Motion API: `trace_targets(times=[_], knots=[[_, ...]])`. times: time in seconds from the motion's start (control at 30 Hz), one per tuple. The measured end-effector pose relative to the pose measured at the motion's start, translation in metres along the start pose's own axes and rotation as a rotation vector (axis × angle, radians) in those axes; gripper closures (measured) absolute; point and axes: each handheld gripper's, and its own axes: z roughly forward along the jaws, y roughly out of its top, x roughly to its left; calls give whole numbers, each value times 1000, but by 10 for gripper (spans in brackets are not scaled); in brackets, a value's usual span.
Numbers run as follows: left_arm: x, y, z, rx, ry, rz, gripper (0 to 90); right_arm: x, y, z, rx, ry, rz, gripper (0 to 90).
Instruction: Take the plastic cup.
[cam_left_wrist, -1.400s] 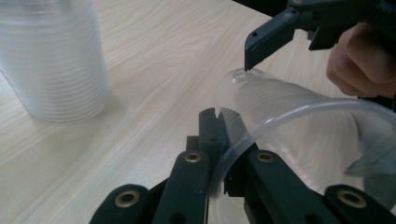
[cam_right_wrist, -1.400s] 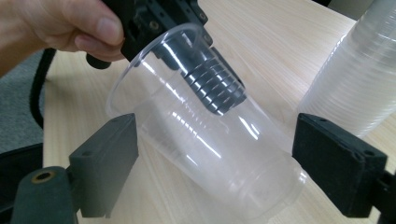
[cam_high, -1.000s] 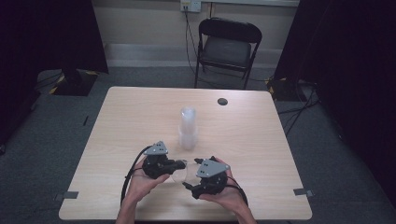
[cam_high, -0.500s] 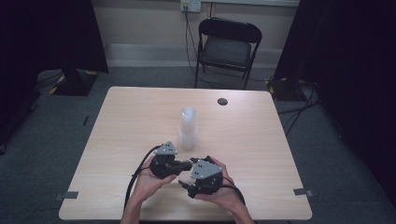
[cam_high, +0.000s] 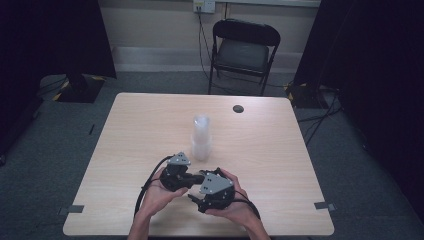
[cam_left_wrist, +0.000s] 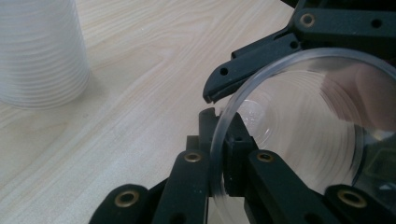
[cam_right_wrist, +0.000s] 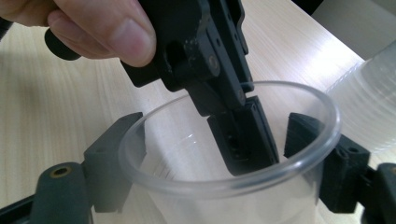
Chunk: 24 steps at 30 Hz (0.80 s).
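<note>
Two grippers on one clear cup (cam_right_wrist: 229, 186), near front edge of bench (cam_high: 125, 130).
Left gripper (cam_left_wrist: 224, 154) fingers pinched narrow on cup rim; right gripper (cam_right_wrist: 219, 186) fingers around cup wall, just been closing. Best to close right fingers softly, then release rim. Cup mouth turned toward left gripper; long axis roughly level, judged. Cup stack (cam_high: 201, 140) just behind.

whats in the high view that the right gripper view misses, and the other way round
High view: the folding chair and the black disc on the table. Right gripper view: the left gripper pinching the rim of the clear cup, one jaw inside, while the jaws of the right gripper, just closing, flank the cup. Both: the cup stack and the table.
</note>
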Motion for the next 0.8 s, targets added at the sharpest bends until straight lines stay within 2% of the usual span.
trace_targets(times=[0.23, 0.43, 0.57, 0.6, 0.7, 0.8], knots=[[1, 0, 1, 19, 1, -28, 895, 3, -1, 2, 25, -14, -46, 218], [3, -1, -3, 10, -5, -33, 895, 1, -3, 3, 48, -24, -56, 233], [3, -2, 1, 33, 9, -31, 888, 0, -1, 0, 21, -30, -44, 242], [3, -2, 1, 35, 7, -30, 888, 1, 0, 0, 18, -31, -63, 258], [4, -2, 2, 53, 8, -39, 889, 4, -1, 2, 20, -31, -79, 263], [4, -2, 2, 47, 9, -46, 888, 5, 0, 2, 15, -38, -89, 274]])
